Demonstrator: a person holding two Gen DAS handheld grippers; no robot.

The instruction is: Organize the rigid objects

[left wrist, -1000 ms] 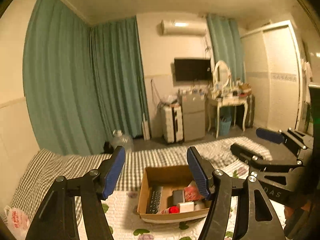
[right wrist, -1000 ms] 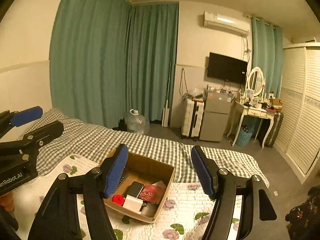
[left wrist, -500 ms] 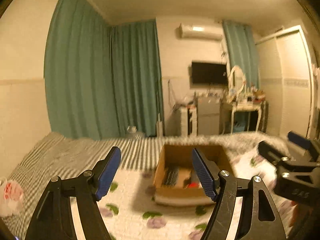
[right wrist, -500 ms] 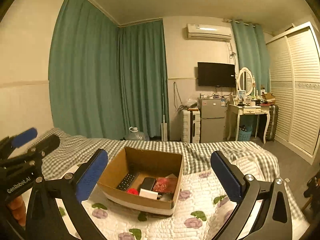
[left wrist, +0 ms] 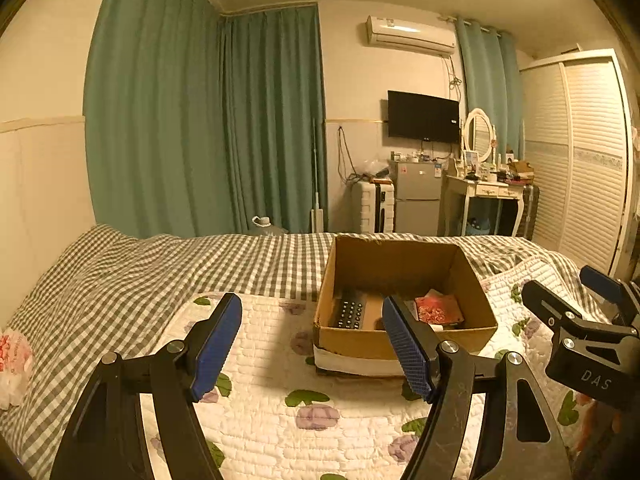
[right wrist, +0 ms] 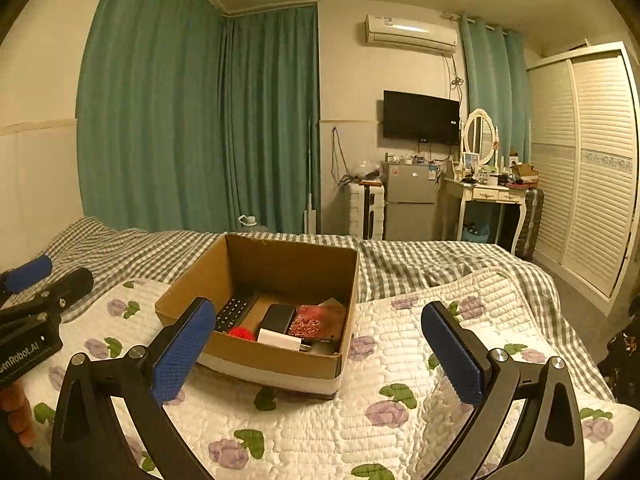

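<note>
Black left gripper [right wrist: 24, 280] "GenRobot.AI" | right gripper [left wrist: 596, 296] "DAS" | both jaws wide, empty

An open brown cardboard box [right wrist: 256, 304] sits on a white flower-printed quilt [right wrist: 400, 360], which lies over a grey-and-white checked bedcover [left wrist: 132, 276]. Inside it, a black button remote [right wrist: 234, 312] lies leftmost, a black rounded case [right wrist: 277, 317] sits just right of that, a red patterned packet [right wrist: 318, 319] lies rightmost, and a small white block [right wrist: 279, 338] rests before the case. Behind the bed stand a white ribbed suitcase [left wrist: 371, 207], a grey fridge [left wrist: 416, 196] and a white dressing table [left wrist: 486, 194], left to right.
</note>
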